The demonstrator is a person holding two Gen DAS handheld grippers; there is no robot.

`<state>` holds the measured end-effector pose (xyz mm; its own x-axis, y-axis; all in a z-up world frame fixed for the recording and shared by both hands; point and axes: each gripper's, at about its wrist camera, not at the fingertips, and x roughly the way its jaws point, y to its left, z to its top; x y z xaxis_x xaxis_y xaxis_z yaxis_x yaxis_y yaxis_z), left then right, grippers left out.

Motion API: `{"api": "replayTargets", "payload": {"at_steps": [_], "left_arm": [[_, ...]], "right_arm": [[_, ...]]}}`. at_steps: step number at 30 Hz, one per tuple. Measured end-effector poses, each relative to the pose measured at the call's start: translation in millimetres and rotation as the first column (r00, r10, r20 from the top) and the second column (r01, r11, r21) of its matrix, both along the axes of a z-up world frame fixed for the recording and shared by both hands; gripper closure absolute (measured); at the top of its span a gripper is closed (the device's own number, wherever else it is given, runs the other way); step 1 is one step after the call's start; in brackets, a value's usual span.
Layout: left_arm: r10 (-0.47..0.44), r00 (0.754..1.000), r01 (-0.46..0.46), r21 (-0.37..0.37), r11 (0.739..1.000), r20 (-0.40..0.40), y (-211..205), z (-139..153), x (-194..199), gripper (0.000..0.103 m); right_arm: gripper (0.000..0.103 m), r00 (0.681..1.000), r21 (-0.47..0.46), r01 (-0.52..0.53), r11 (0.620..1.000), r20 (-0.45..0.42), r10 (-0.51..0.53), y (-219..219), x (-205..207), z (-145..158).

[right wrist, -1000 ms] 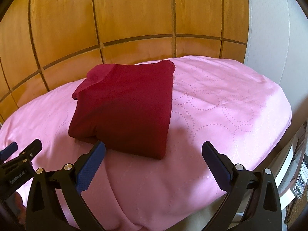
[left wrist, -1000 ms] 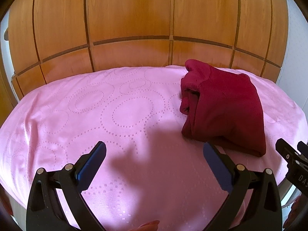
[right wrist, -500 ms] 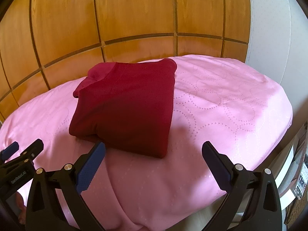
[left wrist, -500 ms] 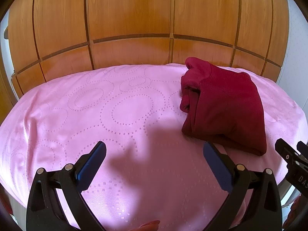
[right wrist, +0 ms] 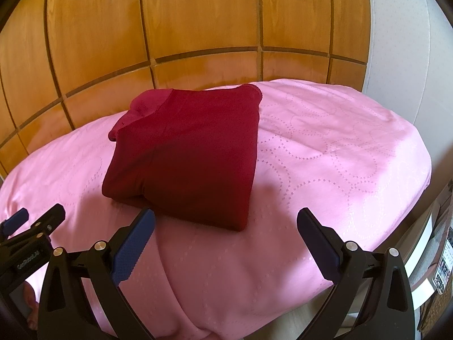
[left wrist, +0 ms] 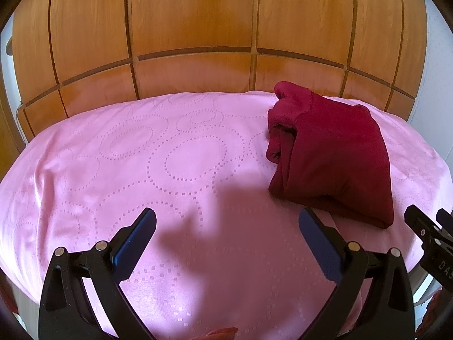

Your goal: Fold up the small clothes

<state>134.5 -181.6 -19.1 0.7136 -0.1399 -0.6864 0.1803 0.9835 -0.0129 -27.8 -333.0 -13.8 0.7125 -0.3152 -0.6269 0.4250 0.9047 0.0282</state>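
Note:
A dark red garment (left wrist: 334, 153) lies folded into a compact rectangle on the pink bedspread (left wrist: 170, 170), right of centre in the left wrist view. In the right wrist view the same red garment (right wrist: 189, 153) sits just beyond my fingers, its near edge close to the left blue pad. My left gripper (left wrist: 226, 226) is open over bare pink cloth, apart from the garment. My right gripper (right wrist: 225, 225) is open too, with nothing between its fingers. Each gripper shows at the edge of the other's view.
A wooden panelled wall (left wrist: 198, 28) rises behind the bed. A white padded surface (right wrist: 402, 42) stands at the right. The bed's near right edge (right wrist: 396, 255) drops off toward furniture and the floor. A fingertip (left wrist: 220, 333) shows at the bottom.
Both grippers have drawn back and lifted a little, so the bed and garment sit slightly lower in view. Both stay open and the garment has not moved.

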Motion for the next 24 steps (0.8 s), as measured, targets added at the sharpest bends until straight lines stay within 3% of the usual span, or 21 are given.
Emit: {"api": "replayTargets", "payload": {"at_steps": [16,24], "left_arm": [[-0.028,1.000,0.028,0.007,1.000,0.000,-6.4,-0.8,-2.9,0.002],[-0.016,0.998,0.015,-0.019,1.000,-0.058,-2.5,-8.6,7.0,0.002]], "right_arm": [[0.004,1.000,0.005,-0.007,1.000,-0.009,0.007,0.7,3.4,-2.2],[0.004,1.000,0.014,-0.009,1.000,-0.016,0.009,-2.0,5.5,-4.6]]}}
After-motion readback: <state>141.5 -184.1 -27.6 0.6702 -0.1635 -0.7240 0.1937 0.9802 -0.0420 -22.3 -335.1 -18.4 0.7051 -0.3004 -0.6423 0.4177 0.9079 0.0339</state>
